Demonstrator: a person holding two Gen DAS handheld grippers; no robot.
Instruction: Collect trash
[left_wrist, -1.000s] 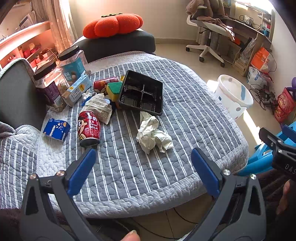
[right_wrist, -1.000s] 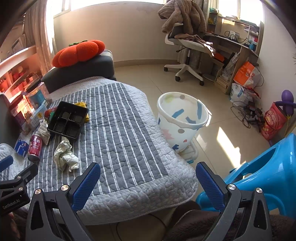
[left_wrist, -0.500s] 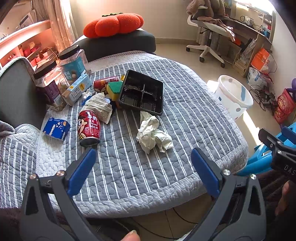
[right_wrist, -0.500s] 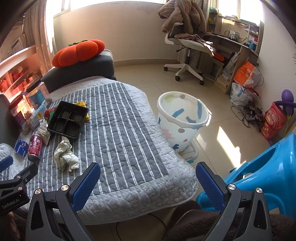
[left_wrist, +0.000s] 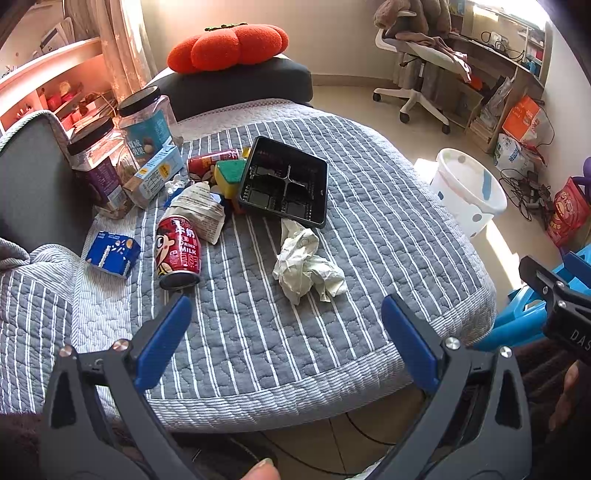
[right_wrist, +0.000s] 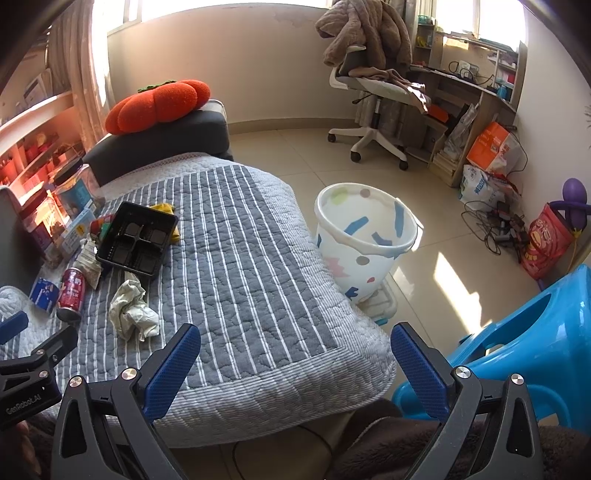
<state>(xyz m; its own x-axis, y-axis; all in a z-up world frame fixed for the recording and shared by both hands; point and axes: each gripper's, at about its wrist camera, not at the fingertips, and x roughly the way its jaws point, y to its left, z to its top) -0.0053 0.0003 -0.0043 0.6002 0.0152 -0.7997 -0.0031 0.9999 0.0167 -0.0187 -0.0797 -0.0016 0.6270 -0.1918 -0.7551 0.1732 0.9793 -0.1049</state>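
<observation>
Your quilt (left_wrist: 369, 229) fills the middle of the left view, grey with white stripes, and the trash sits on its left half. The bin (right_wrist: 364, 240), white with coloured patches, stands open-mouthed on the floor just beside the quilt's right edge, at centre right of the right view. The black tray (left_wrist: 284, 181) lies tilted above frame centre in the left view, propped on the clutter to its left, four compartments facing you. Just below it, touching its lower edge, is the crumpled paper (left_wrist: 304, 264), pale and creased, its long axis running from the tray toward lower right. Left of the paper, apart from it, the red can (left_wrist: 178, 252) lies on its side, long axis nearly up-down in frame, dark end toward you. A blue carton (left_wrist: 112, 253) sits further left; two jars (left_wrist: 122, 147) stand at upper left. Your left gripper (left_wrist: 286, 334) has its blue pads spread wide, empty, just below the paper with nothing between. Your right gripper (right_wrist: 295, 363) is likewise spread and empty over the quilt's near edge.
</observation>
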